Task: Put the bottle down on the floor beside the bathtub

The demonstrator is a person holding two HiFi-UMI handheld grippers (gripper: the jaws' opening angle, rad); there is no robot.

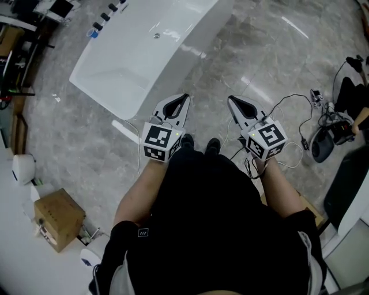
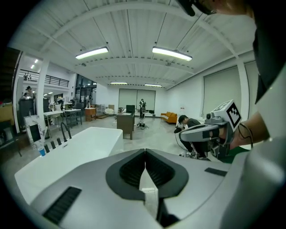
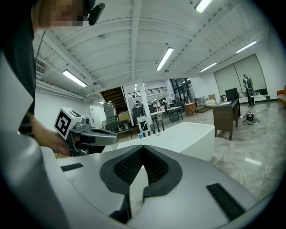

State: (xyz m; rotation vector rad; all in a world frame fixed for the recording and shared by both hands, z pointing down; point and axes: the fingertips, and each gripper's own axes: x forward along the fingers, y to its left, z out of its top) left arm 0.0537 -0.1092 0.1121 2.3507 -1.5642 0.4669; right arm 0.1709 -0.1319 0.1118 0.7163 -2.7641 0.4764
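The white bathtub stands on the grey marble floor ahead and to the left; it also shows as the bathtub and the bathtub in the two gripper views. A small bottle with a blue label stands on the tub's far rim beside black tap knobs; the same bottle shows in the left gripper view. My left gripper and right gripper are held side by side at waist height, both shut with nothing in them. The left gripper and right gripper have their pads pressed together.
A cardboard box sits at the lower left by a white wall edge. Cables and gear lie on the floor to the right. A brown cabinet stands beyond the tub, and a person crouches on the floor farther off.
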